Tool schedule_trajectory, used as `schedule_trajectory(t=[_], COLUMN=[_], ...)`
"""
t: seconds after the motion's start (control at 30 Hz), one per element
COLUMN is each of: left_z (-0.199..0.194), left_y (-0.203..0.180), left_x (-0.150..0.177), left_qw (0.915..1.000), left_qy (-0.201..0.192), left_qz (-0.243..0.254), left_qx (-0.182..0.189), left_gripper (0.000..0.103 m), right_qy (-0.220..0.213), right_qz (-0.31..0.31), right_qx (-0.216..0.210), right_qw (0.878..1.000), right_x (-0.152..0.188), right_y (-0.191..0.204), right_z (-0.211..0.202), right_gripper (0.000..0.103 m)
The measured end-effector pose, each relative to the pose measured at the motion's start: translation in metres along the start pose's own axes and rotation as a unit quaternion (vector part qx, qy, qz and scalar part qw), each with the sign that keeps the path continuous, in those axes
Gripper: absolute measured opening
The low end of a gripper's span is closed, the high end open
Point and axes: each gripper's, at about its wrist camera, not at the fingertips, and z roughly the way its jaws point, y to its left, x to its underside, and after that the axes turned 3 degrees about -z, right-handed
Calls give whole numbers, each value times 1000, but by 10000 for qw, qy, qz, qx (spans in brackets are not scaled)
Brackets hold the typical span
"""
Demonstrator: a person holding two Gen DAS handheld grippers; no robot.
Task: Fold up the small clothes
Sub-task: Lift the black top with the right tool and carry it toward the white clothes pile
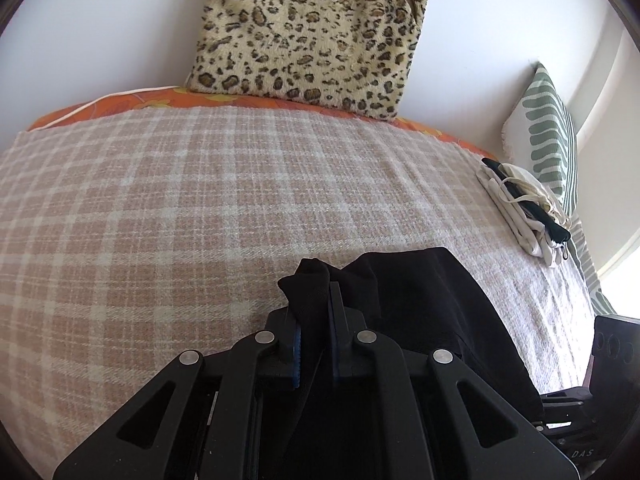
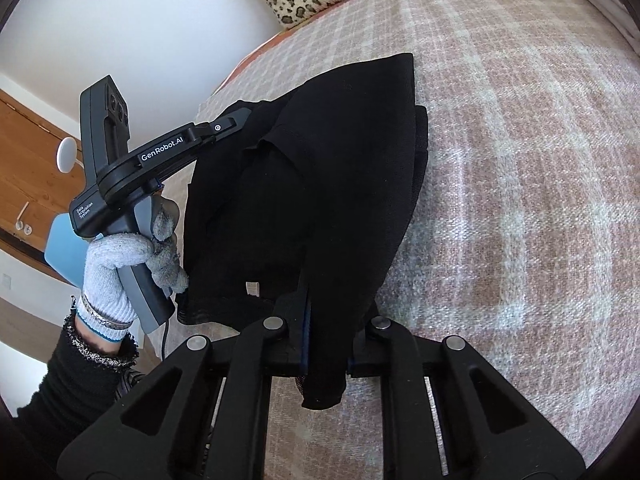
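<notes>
While left gripper (image 1: 316, 312), right gripper (image 2: 326, 320) pinch black garment (image 2: 340, 168) edges, plaid blanket (image 1: 160, 200) bare beyond.

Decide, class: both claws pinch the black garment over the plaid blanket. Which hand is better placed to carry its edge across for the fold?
Probably the right claw: the black garment hangs from it lengthwise, with bare plaid blanket beside it. The left claw pinches only a bunched corner.

On the bed (image 1: 160, 200), the garment (image 1: 420, 300) lay nearest, a pile of folded clothes (image 1: 520, 208) far right, a cushion (image 1: 312, 32) behind.
</notes>
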Motion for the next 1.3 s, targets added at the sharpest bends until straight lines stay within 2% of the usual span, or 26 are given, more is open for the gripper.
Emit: schedule_trajectory(t=[0.4,0.77,0.87,1.07,1.3], left_z=[-15,-27,-31,-44,-54], left_y=[-5,-6,-4,-13,-33], left_x=[2,4,1,-9,-18], left_qw=[9997,9993,9991,9979,9965], left_qy=[-218,-360,-423,-635,-792], left_qz=[107,119,10,99,185], left_qx=[-35,-22,31,78,199], left_gripper=[7,6,6,6,6], right_qy=[-119,-286,-388,-651,-709], right_qz=[-817,-1014,-1198,-1578,-1777], right_qx=[858,980,1083,1304,1420], right_qw=[9929,9896,9861,9767,9712], right_x=[-11,-7,-2,2,6], right_y=[31,34,40,57,63], right_z=[11,3,-5,-27,-39], right_gripper=[12,11,11,10,10])
